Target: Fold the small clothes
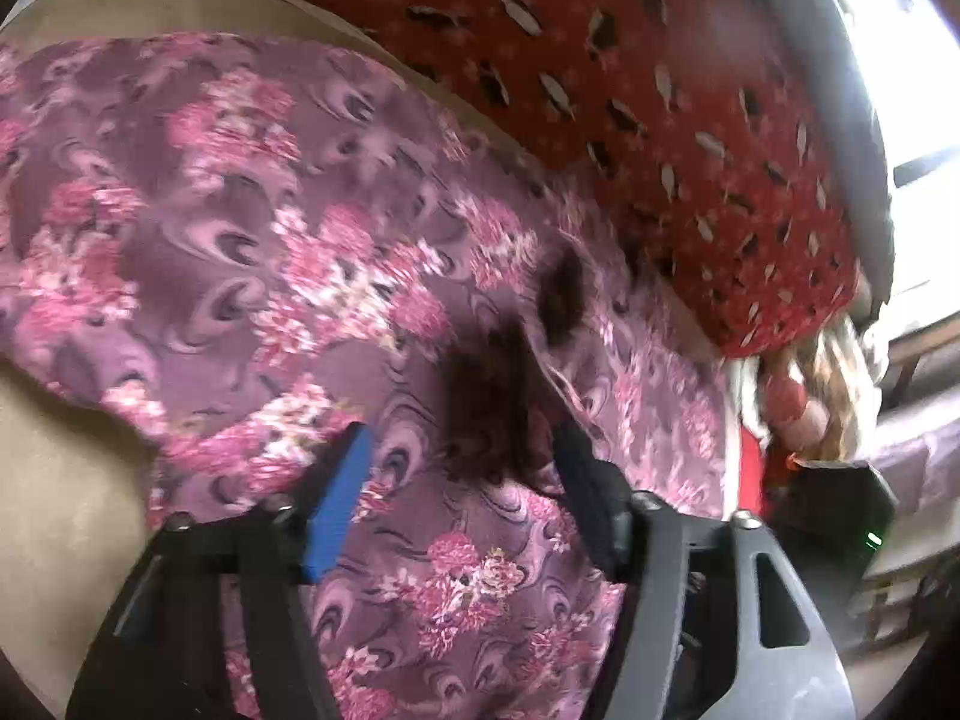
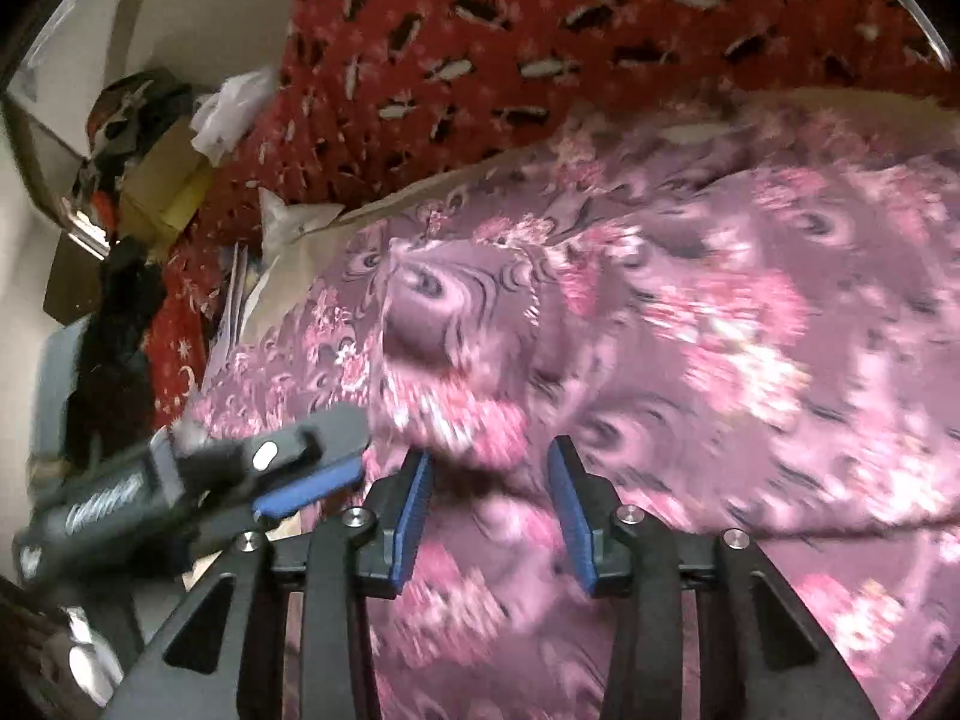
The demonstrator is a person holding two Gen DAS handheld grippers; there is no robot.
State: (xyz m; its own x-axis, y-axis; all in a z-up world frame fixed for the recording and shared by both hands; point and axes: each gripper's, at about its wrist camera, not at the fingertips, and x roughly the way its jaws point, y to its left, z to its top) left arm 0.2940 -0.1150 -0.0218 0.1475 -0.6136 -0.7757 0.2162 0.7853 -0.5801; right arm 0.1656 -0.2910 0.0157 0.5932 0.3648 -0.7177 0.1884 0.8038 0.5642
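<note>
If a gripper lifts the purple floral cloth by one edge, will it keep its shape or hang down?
The purple floral cloth probably hangs limp: it already lies in soft folds and bumps. It looks thin, so likely light. Its smooth-looking surface may slip from the open right gripper.

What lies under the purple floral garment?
The purple floral garment lies on a beige surface, bare at its edges. Whatever is beneath its middle is covered.

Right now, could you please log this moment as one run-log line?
step: fold | item: purple floral cloth garment spread flat | left gripper: jaws open over it | right gripper: jaws open over bunched fold | backdrop: red patterned cloth
</note>
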